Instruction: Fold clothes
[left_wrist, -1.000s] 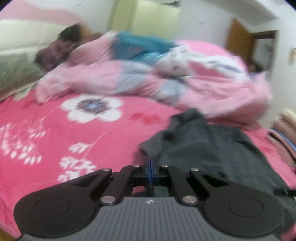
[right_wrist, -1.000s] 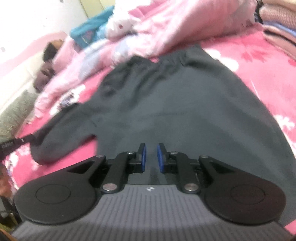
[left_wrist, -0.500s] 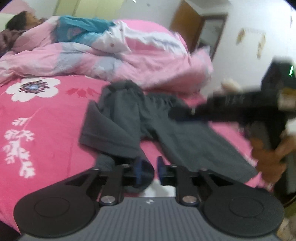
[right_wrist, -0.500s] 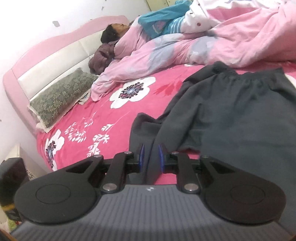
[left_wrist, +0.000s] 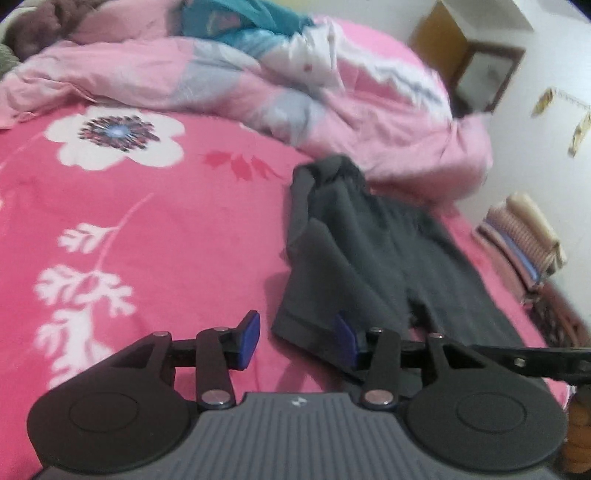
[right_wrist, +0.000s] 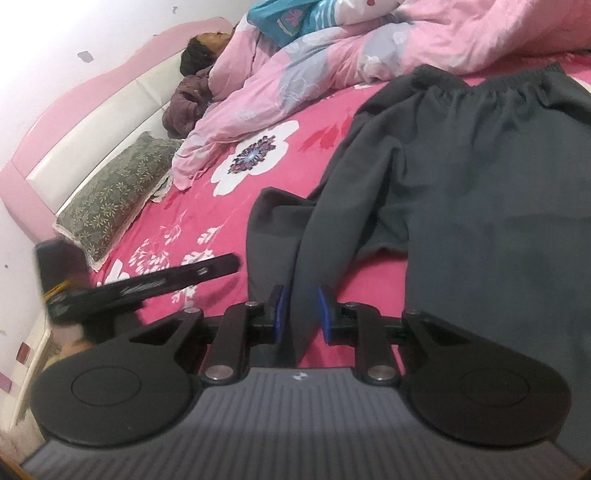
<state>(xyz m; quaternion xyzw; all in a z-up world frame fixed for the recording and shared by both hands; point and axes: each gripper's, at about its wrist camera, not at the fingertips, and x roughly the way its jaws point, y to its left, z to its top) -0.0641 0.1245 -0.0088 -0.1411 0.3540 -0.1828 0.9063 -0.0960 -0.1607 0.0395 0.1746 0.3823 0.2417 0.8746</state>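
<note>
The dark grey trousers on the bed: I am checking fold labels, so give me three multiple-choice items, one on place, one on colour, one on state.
1. Where does the dark grey trousers' waistband lie?
A. against the pink quilt
B. on the green pillow
C. off the bed

2. What colour is the bedsheet?
A. blue
B. pink with white flowers
C. plain white

3. How does the left gripper stand?
A. shut on the quilt
B. open, no pad pressing cloth
C. shut on the pillow

Answers: 1 A, the elastic edge meets the pink quilt; 2 B, white blooms show; 3 B, its jaws are opening over the trouser-leg hem.
</note>
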